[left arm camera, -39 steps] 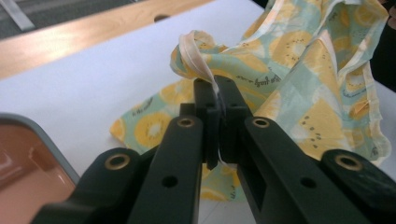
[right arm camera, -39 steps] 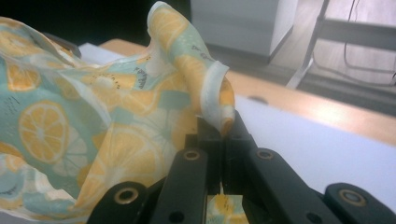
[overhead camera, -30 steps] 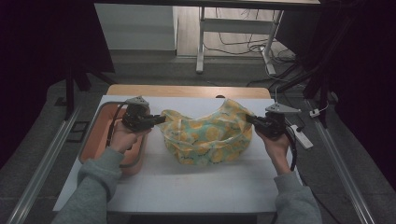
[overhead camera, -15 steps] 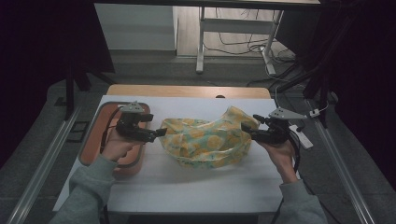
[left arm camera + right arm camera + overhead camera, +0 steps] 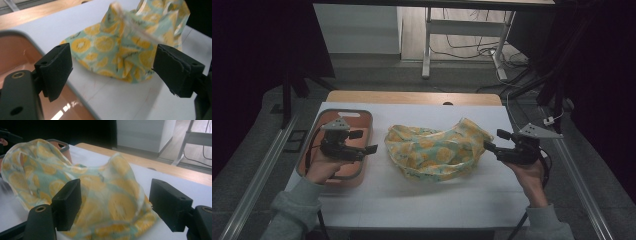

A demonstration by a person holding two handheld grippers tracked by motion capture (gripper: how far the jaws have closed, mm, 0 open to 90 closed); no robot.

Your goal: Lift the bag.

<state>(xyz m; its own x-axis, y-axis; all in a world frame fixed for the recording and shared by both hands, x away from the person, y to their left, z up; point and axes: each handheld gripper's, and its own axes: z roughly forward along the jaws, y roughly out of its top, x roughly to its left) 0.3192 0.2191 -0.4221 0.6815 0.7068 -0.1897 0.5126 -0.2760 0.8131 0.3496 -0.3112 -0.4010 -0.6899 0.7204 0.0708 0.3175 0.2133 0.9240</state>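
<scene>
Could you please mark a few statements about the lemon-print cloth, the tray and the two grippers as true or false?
1. The yellow-and-green lemon-print cloth lies crumpled on the white table. True.
2. The cloth lies inside the orange tray. False: it lies on the table beside the tray.
3. The left gripper clamps the cloth. False: its jaws stand open, apart from it.
4. The right gripper has open jaws. True.
</scene>
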